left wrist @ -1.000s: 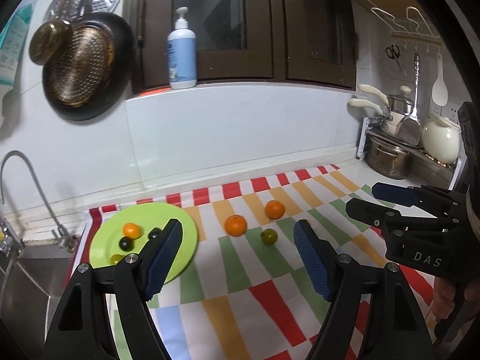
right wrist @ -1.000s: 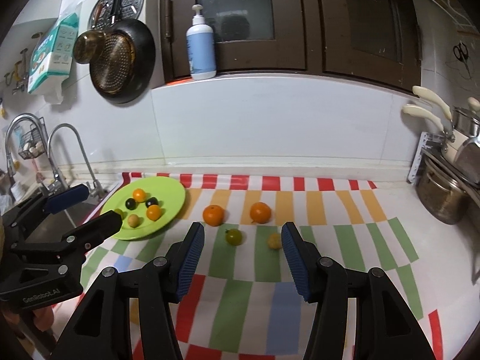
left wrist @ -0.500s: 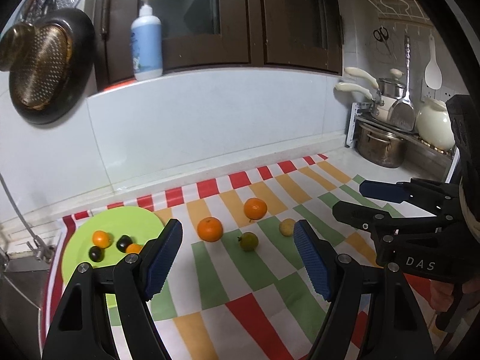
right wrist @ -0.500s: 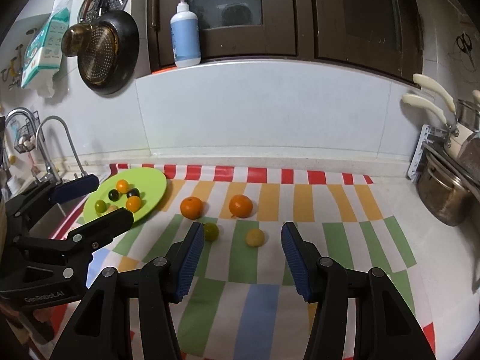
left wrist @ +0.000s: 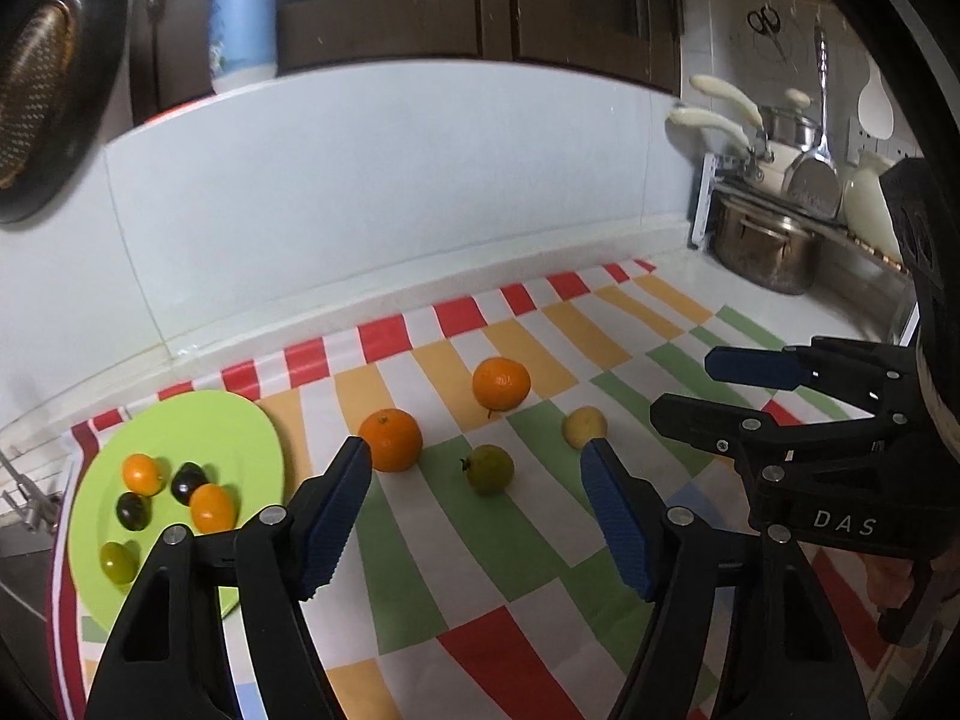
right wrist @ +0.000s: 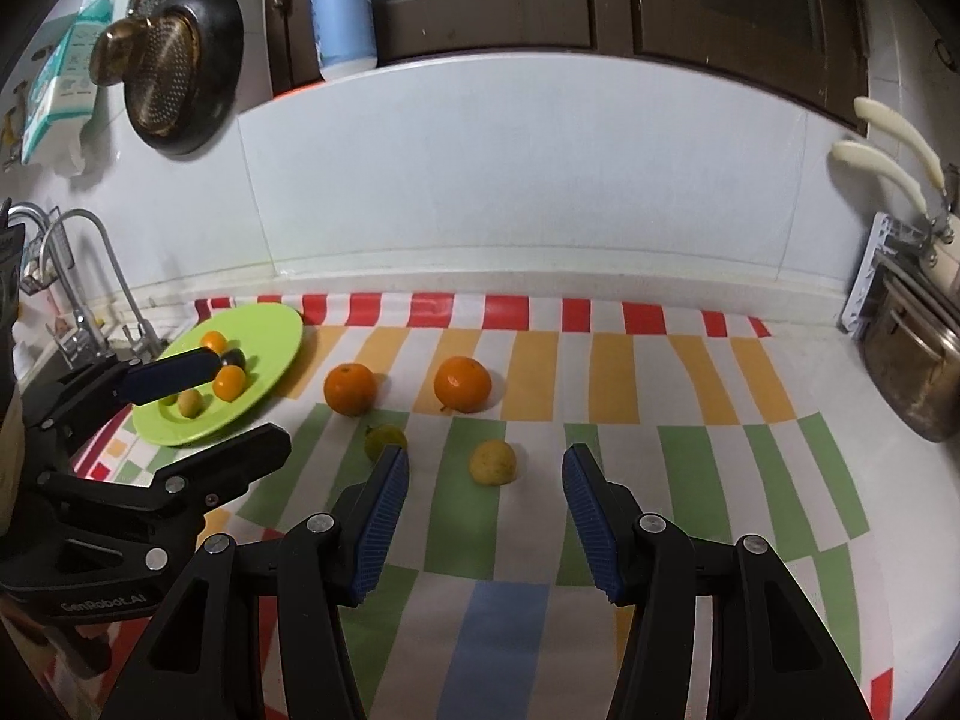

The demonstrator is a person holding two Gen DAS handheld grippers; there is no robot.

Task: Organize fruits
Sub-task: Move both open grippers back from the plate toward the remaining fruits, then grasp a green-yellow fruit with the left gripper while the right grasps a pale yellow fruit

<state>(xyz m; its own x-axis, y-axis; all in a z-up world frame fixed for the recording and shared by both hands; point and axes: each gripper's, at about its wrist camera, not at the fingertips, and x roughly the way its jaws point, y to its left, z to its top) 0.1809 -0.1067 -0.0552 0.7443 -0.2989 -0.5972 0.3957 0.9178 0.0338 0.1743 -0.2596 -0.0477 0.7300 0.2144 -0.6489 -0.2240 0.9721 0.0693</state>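
Observation:
On the striped cloth lie two oranges (left wrist: 391, 440) (left wrist: 501, 383), a small green fruit (left wrist: 491, 468) and a small yellow fruit (left wrist: 584, 425). At the left, a lime-green plate (left wrist: 180, 450) holds several small orange, dark and green fruits. My left gripper (left wrist: 474, 449) hovers before the green fruit; its jaws are closing, with nothing pressed between the pads. My right gripper (right wrist: 486, 456) is open and hangs just short of the yellow fruit (right wrist: 492, 462). In the right wrist view the oranges (right wrist: 350, 388) (right wrist: 462, 384) lie beyond, and the plate (right wrist: 264, 324) is at the left.
A steel pot (left wrist: 762, 240) and rack stand at the counter's right end. A faucet (right wrist: 90, 252) and sink lie left of the plate. A soap bottle (right wrist: 342, 12) stands on the ledge above the backsplash, and a pan (right wrist: 174, 72) hangs on the wall.
Both grippers have come forward and down toward the loose fruits, which now look larger and nearer. The left jaws stand slightly narrower. No fruit has moved.

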